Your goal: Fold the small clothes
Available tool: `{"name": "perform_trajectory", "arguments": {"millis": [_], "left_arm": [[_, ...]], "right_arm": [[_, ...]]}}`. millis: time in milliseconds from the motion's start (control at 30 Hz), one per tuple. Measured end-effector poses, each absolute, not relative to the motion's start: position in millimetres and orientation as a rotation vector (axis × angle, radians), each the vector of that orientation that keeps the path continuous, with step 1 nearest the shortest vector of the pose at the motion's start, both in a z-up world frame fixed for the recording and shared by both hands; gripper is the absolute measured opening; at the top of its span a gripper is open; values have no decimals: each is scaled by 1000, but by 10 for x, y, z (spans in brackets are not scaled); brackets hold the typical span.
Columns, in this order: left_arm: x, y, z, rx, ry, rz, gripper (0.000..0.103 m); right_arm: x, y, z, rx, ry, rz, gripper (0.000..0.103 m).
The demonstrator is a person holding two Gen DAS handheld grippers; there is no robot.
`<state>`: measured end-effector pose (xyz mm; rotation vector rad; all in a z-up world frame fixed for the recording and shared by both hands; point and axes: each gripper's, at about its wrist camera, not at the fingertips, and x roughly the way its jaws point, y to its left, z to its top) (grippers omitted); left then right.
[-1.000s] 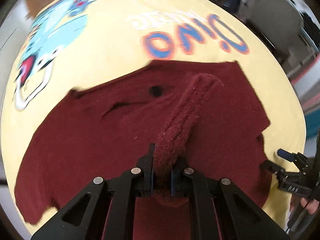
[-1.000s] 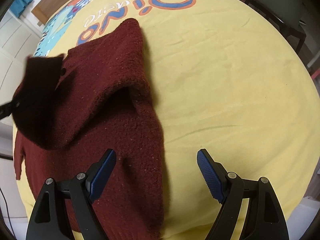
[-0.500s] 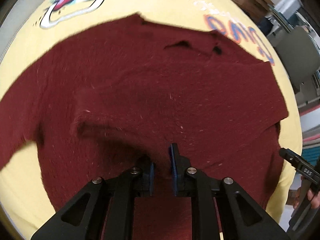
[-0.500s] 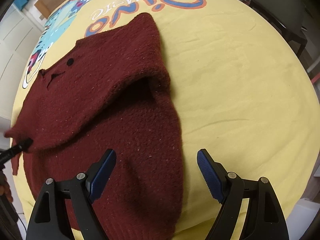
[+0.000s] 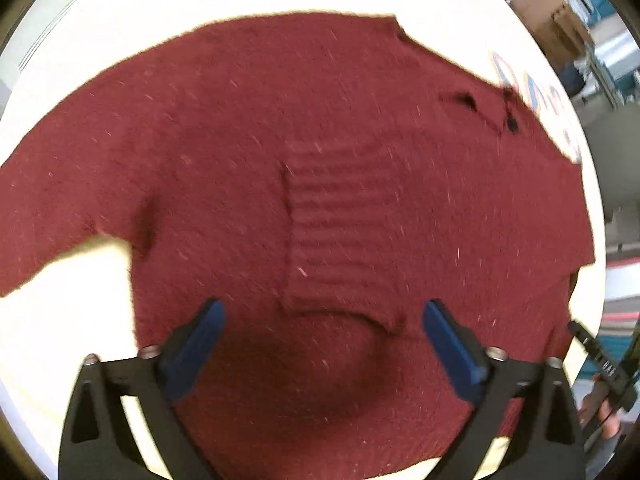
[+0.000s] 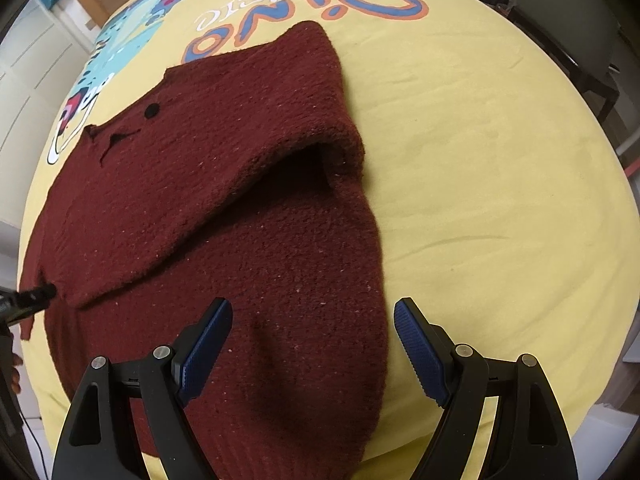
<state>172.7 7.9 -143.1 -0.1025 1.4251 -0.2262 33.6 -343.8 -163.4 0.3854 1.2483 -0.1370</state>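
Observation:
A dark red knitted sweater lies flat on a yellow sheet. One sleeve is folded across its body, and the ribbed cuff rests on the chest just ahead of my left gripper. The left jaws are opening wide above the fabric, with nothing pinched between the blue pads. In the right wrist view the sweater shows the folded sleeve's raised shoulder. My right gripper hovers open over the sweater's lower right side, holding nothing. A tip of the left gripper shows at that view's left edge.
The sheet carries a "Dino" print and a cartoon dinosaur beyond the collar. A chair stands past the far right edge, a cardboard box farther off, and white cabinet doors at the left.
My left gripper carried the sleeve cuff across the sweater's body, laid it down and let go, its jaws going from shut to wide. The right gripper has stayed put and open.

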Motion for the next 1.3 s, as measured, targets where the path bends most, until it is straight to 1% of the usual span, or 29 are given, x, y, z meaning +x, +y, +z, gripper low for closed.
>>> {"name": "perform_trajectory", "arguments": {"millis": [133,200,300,433,533,600,667,700,733,767,833,933,1033,1300], "left_arm": [[1880,142,-1314,-130,1373,-228,102],[1952,89,-1334,-127,1379,-244,102],[2032,-37,-1481,-121,1422,-277,102],[2126,-154,-1833,-77,1498,-234,101],[2103,-258,-1920,-22,1485,-202,100],[2098,-366,-1970,22,1486,-208,94],[2091,-452,-1961,47,1477,-244,67],[2098,-486,-1952,54,1472,-253,61],[2099,-515,-1926,64,1462,-269,43],[2098,-537,-1897,70,1456,-291,31],[2104,-521,-1869,46,1454,-312,20],[2092,-478,-1822,40,1437,-326,14],[2103,-339,-1603,60,1401,-343,11],[2495,-341,-895,110,1224,-334,11]], "right_arm": [[333,-3401,-1645,378,1253,-133,84],[333,-3393,-1656,377,1254,-135,84],[318,-3400,-1664,386,1255,-135,84],[291,-3414,-1666,392,1259,-129,84],[285,-3444,-1683,392,1264,-135,84],[283,-3475,-1715,394,1269,-145,84],[277,-3515,-1760,410,1275,-157,84],[271,-3530,-1778,418,1277,-161,84],[264,-3547,-1799,428,1279,-165,84],[255,-3558,-1814,436,1281,-168,84],[244,-3571,-1839,442,1285,-170,84],[242,-3582,-1855,436,1293,-172,84],[244,-3596,-1845,431,1291,-166,84],[374,-3645,-1779,395,1284,-176,84]]}}
